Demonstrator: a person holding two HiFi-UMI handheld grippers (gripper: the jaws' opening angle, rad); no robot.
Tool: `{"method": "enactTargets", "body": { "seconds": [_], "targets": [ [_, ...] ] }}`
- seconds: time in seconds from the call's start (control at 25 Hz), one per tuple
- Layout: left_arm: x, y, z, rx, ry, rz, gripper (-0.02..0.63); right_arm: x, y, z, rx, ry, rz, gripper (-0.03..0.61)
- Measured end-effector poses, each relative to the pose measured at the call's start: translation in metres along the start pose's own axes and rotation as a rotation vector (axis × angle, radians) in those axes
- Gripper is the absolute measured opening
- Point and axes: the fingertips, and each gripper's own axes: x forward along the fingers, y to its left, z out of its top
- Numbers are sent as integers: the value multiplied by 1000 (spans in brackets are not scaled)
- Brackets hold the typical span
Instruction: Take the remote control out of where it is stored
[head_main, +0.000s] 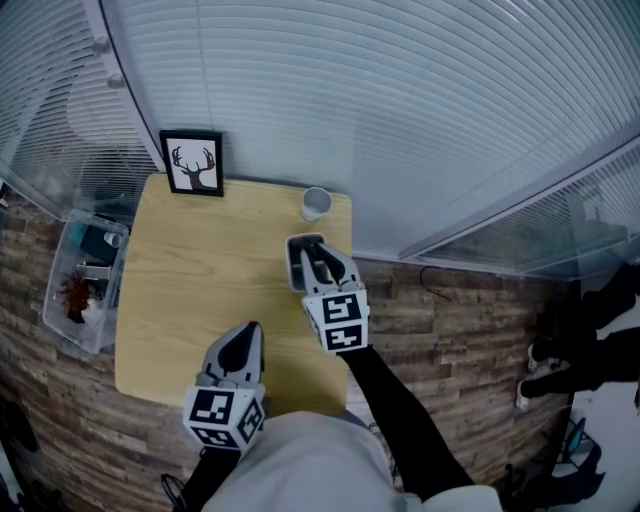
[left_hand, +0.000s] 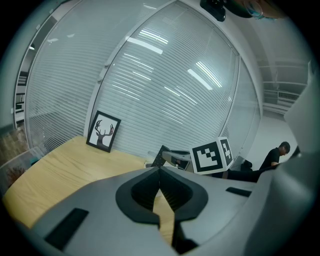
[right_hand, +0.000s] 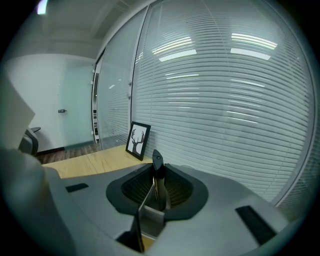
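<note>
Black remote (right_hand: 157, 161) in right hand-held gripper (right_hand: 159, 175).

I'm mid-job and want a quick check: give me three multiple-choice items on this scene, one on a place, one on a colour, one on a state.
1. Where does the framed deer picture stand?
A. far left corner of the table
B. on the floor
C. near right corner of the table

2. What colour is the cup?
A. red
B. white
C. black

3. What is the right gripper doing?
A. open and empty
B. shut on the remote
C. shut on the cup

Answers:
1 A: the head view shows it at the far left corner.
2 B: the cup is plainly white.
3 B: the right gripper view shows the dark remote clamped between the jaws.
</note>
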Motion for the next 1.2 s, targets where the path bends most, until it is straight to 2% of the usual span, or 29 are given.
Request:
{"method": "enactTargets", "body": {
  "seconds": [1.2],
  "targets": [
    [-2,1,0,5,-5,-3,8,-7,1,6,-8,-20,-6,72]
  ]
}}
